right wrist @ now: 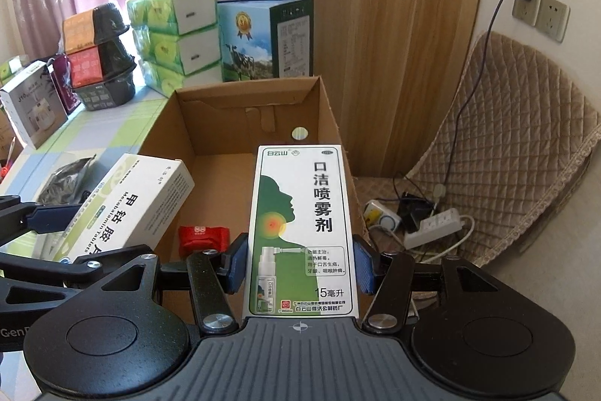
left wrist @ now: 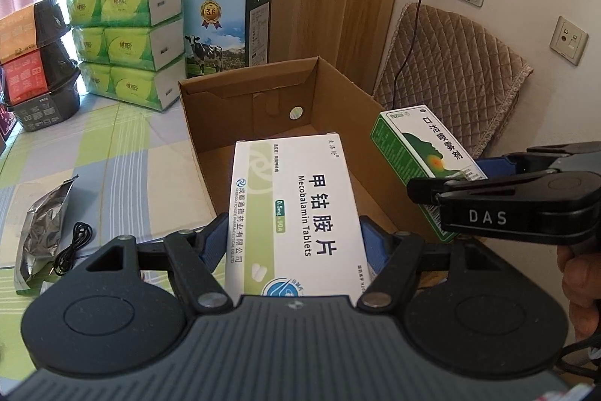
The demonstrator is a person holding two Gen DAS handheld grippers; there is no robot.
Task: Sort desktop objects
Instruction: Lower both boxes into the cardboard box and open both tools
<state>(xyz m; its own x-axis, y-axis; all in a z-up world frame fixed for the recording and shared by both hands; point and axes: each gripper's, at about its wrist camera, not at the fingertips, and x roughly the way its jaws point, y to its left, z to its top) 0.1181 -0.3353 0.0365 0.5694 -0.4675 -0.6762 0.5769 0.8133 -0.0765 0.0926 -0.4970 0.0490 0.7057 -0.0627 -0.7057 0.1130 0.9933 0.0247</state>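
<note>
The left gripper point(left wrist: 295, 247) clamps the white Mecobalamin tablet box point(left wrist: 296, 209) between its blue pads, poised over the near edge of the open cardboard box point(left wrist: 338, 93) on the counter point(left wrist: 112, 156). Just beside it, the right gripper point(right wrist: 300, 264) grips the green spray box point(right wrist: 300, 232) above the same carton, where 1 red packet point(right wrist: 203, 237) lies inside.

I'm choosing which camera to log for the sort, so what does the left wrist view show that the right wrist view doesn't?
Only the left wrist view shows the thin black coiled cable on the checked tablecloth. Only the right wrist view shows the small red packet inside the open brown cardboard box and the white power strip on the floor. Both show the white Mecobalamin tablet box clamped in the left gripper and the green-and-white spray box clamped in the right gripper.
</note>
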